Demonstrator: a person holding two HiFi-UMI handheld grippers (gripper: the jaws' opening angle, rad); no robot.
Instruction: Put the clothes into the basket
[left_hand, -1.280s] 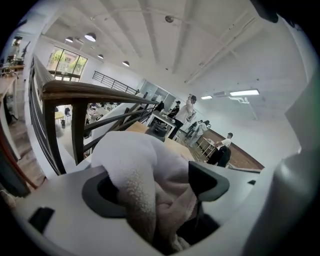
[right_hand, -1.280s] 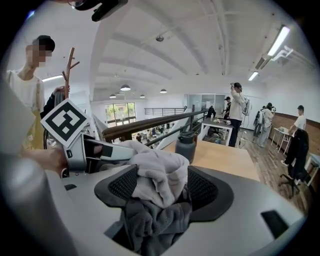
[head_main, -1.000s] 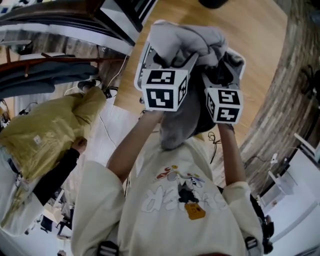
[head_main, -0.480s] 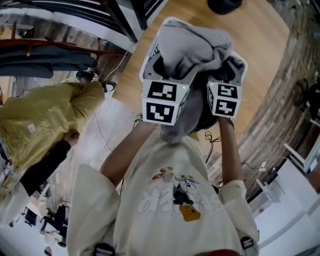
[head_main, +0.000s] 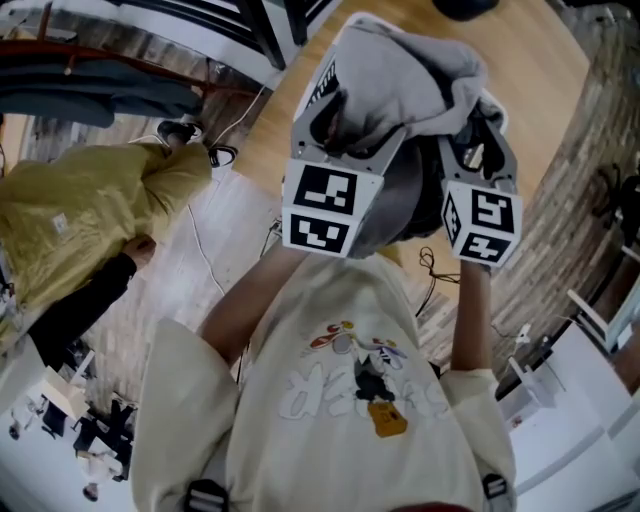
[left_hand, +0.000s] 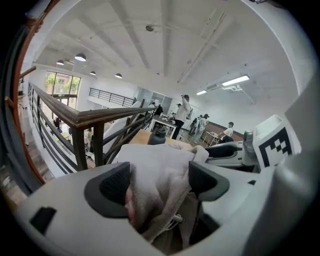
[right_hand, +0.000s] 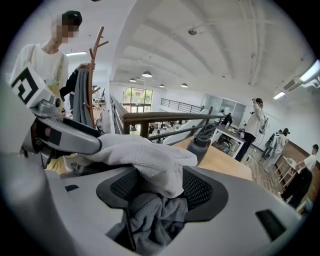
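Observation:
A light grey fleece garment (head_main: 400, 75) is bunched up in front of the person, held between both grippers. My left gripper (head_main: 335, 120) has the cloth (left_hand: 160, 170) packed between its two dark pads, which press on it. My right gripper (head_main: 470, 150) sits just to its right. Its jaws are closing on a light fold lying over a darker grey fold (right_hand: 155, 215), and the cloth fills the gap between them. Each gripper's view shows the other gripper's finger buried in the same garment. No basket shows in any view.
A wooden handrail with dark bars (right_hand: 165, 117) runs ahead. A dark bottle (right_hand: 202, 142) stands on a wooden surface beyond it. A coat rack with hanging garments (right_hand: 87, 85) is at the left. A person in a yellow jacket (head_main: 80, 220) stands at the left.
Both grippers and the grey garment have risen in the head view. The right gripper has drifted to the right, away from the left one, which spreads the cloth between them.

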